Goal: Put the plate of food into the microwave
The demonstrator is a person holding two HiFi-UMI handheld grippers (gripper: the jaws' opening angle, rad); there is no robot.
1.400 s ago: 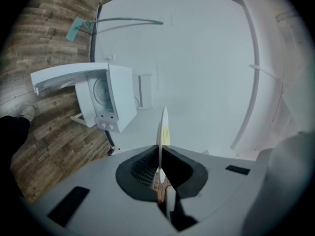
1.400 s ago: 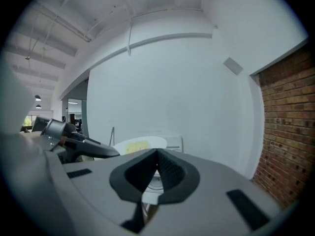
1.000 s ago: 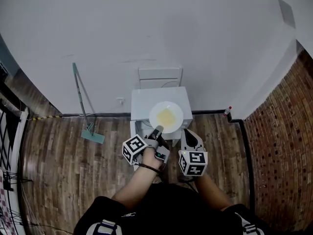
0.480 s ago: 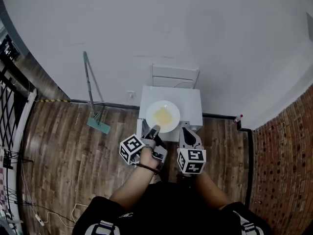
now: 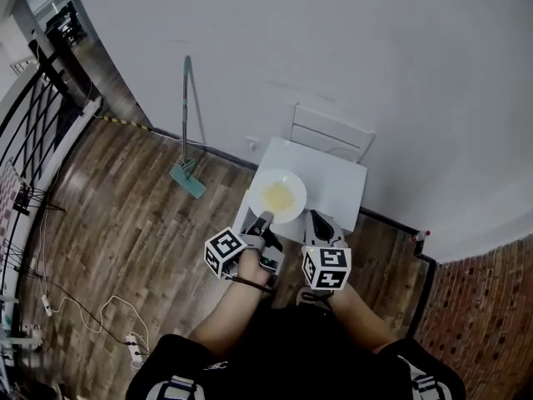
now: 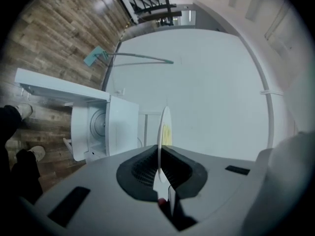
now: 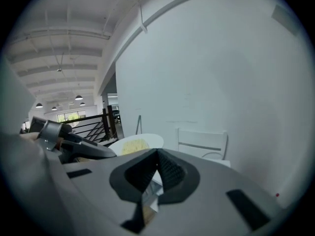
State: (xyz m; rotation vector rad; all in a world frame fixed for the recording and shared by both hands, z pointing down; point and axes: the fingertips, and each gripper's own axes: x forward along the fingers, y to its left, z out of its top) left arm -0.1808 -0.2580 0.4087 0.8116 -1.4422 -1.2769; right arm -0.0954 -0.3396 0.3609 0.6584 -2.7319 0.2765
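Observation:
A white plate [image 5: 281, 196] of yellow food hangs over the front left part of the white microwave [image 5: 337, 186]. My left gripper [image 5: 266, 218] is shut on the plate's near rim. In the left gripper view the plate [image 6: 164, 132] shows edge-on, clamped between the pads. There the microwave [image 6: 120, 127] has its door [image 6: 59, 85] open and its round turntable [image 6: 100, 125] showing. My right gripper [image 5: 320, 218] is to the right of the plate, jaws shut and empty. The right gripper view shows the plate [image 7: 135, 144] and the left gripper [image 7: 74, 144] to its left.
A teal mop [image 5: 188, 132] leans on the white wall left of the microwave. A white chair-like frame [image 5: 329, 132] stands behind the microwave. A black railing [image 5: 42, 98] runs at the far left over the wood floor, and cables [image 5: 75, 302] lie at the lower left.
The plate in my left gripper has shifted from over the middle of the microwave's top toward its front left edge. The right gripper has followed beside it, and the head view has swung.

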